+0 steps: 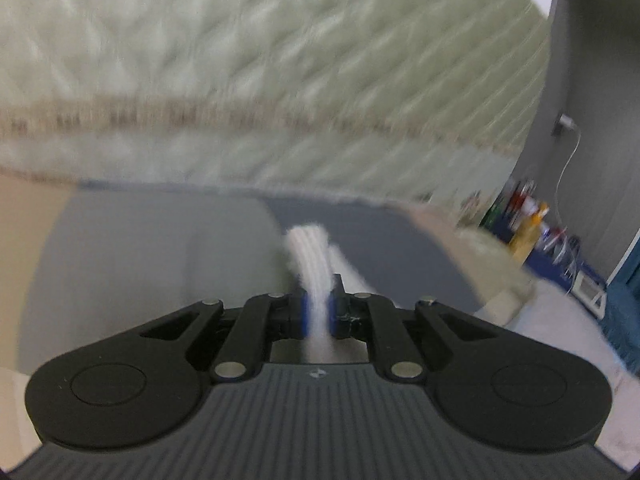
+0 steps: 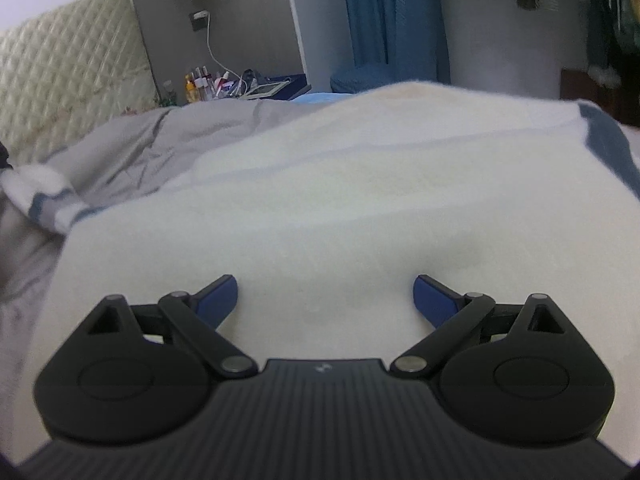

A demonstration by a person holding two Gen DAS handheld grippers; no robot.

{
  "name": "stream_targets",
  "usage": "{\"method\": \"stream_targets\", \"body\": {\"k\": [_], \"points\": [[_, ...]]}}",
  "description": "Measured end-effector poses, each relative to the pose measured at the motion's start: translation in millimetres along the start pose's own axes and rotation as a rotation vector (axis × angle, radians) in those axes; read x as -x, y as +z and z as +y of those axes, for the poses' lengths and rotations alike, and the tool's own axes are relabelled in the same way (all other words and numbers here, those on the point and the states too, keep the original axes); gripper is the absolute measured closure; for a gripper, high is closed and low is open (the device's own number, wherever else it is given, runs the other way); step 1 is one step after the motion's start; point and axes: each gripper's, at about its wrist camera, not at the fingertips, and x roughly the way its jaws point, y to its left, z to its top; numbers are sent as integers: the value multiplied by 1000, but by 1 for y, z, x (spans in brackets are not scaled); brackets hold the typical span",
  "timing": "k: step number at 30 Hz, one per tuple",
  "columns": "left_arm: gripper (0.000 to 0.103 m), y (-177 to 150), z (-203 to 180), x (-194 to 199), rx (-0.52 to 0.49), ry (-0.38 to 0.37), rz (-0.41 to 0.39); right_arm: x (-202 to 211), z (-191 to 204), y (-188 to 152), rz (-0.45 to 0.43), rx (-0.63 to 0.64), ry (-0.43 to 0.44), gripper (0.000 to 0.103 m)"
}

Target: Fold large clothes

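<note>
A bunched strip of white cloth point(image 1: 312, 276) is pinched between the closed jaws of the left gripper point(image 1: 318, 312); it appears to belong to the large white garment point(image 2: 340, 200) that is spread on the bed. In the left wrist view the scene is smeared, and only the pinched cloth, a grey and blue surface beneath it and the quilted headboard point(image 1: 280, 60) behind can be made out.

The right gripper point(image 2: 326, 300) is held with its jaws wide apart and nothing between them, just above the flat white garment. In that view the garment is seen lying fairly smooth across the bed, its far edge toward the wall and a blue stripe point(image 2: 608, 148) at its right edge. A crumpled part with blue bands point(image 2: 44, 200) lies at the left edge, over the grey bedsheet point(image 2: 132, 148).

The fold is judged to be underway rather than finished: one part is gripped and lifted, while the main body is laid out and no neat stack is seen. What the pinched part is, sleeve or hem, cannot be told. The bedside clutter of bottles point(image 2: 200, 84) is shown sharply only by the right view.
</note>
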Motion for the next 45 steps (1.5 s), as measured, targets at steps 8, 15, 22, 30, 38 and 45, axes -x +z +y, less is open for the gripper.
{"method": "stream_targets", "body": {"k": [8,15,22,30,38,45], "points": [[41,-6,13,19,-21,-99,53,-9,-1,-3,-1,28,-4,6],[39,-30,12,101,-80,-171,99,8,-9,-3,-12,10,30,8],[39,-88,13,209,-81,-296,196,39,-18,-8,-25,13,67,8],[39,-175,22,327,-77,-408,321,73,-55,-23,37,-135,66,8],[39,-246,41,428,-13,-471,455,108,-72,-27,56,-177,93,8],[39,-293,45,497,-10,-496,523,166,-69,-32,171,-146,135,8]]}}
